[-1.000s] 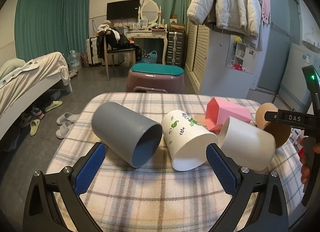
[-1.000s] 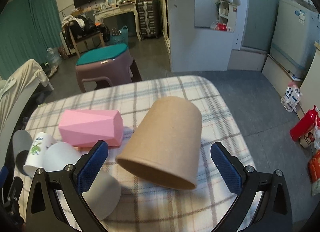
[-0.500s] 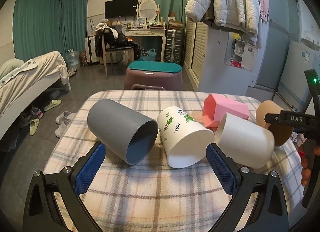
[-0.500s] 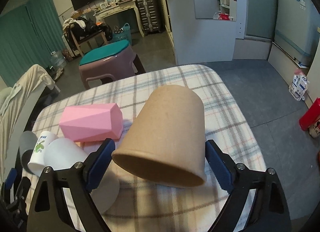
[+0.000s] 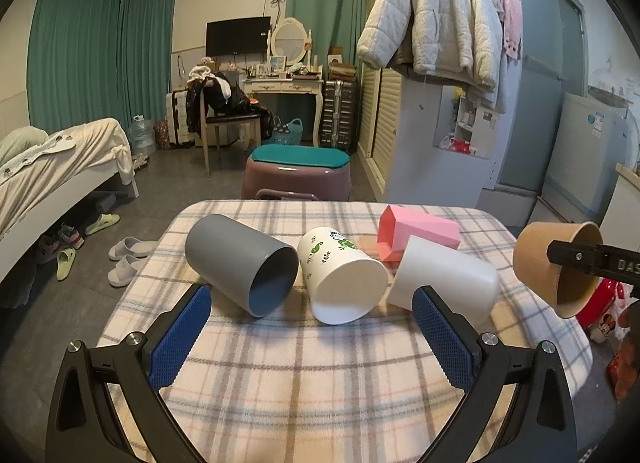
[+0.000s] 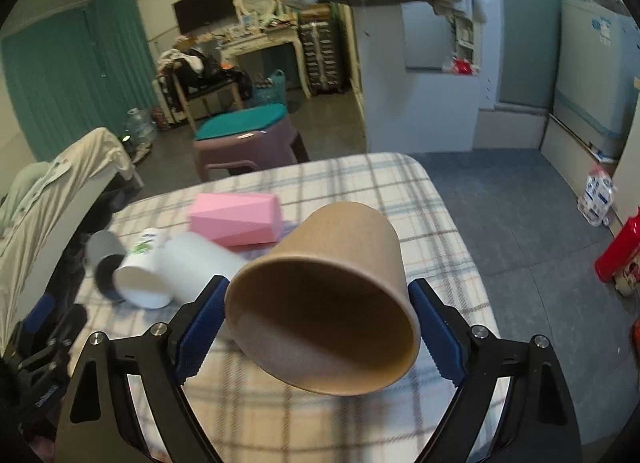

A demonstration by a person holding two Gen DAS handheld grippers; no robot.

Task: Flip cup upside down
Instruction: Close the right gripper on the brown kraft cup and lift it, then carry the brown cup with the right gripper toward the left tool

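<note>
My right gripper [image 6: 316, 327] is shut on a brown paper cup [image 6: 340, 283] and holds it lifted above the table, mouth tilted toward the camera. The same cup [image 5: 552, 263] shows at the right edge in the left wrist view, held off the cloth. My left gripper [image 5: 312, 327] is open and empty, low over the checked tablecloth [image 5: 312, 375]. In front of it lie a grey cup [image 5: 240, 259], a white cup with green leaves [image 5: 340, 279] and a plain white cup [image 5: 448, 279], all on their sides.
A pink faceted cup [image 5: 416, 231] lies on its side behind the white cups. A purple stool with a teal top [image 5: 298, 175] stands beyond the table's far edge. A bed [image 5: 52, 167] is at the left, a red bottle [image 6: 618, 251] on the floor at right.
My right gripper closed on the brown cup and lifted it off the table, tilting its mouth toward the camera. My left gripper pulled back a little and stayed open.
</note>
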